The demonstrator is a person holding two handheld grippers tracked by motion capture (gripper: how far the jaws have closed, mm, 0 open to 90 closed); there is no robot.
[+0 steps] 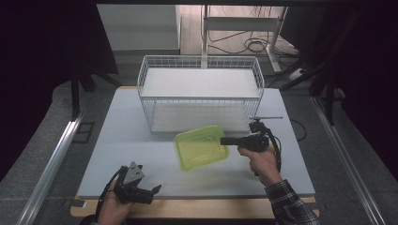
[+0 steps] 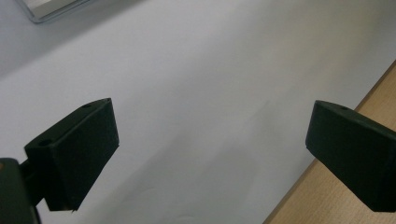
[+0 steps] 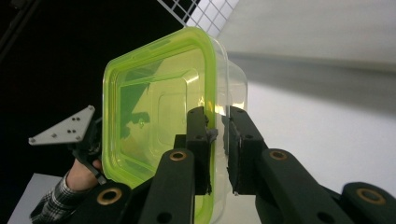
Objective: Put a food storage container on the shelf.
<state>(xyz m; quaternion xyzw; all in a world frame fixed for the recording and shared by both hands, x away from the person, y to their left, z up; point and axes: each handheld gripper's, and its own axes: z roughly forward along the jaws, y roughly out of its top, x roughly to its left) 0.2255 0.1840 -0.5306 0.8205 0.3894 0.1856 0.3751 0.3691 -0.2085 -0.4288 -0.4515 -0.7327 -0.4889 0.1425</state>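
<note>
My right tongs (image 3: 218, 140) clamped on green container (image 1: 201, 147) rim, wire basket (image 1: 201, 93) just behind, left tongs (image 2: 210, 154) apart over bare counter (image 1: 141, 140)

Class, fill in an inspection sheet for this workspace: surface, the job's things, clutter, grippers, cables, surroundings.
Surface: white table top, wooden front edge.
Job's things: yellow-green container, lifted by its rim; white wire basket behind it.
Clutter: nothing seen.
Grippers: right gripper shut on the container's rim; left gripper open, with nothing between its jaws, near the front edge.
Cables: black cable trailing from the right gripper; floor cables behind.
Surroundings: dark curtains, grey floor.
</note>
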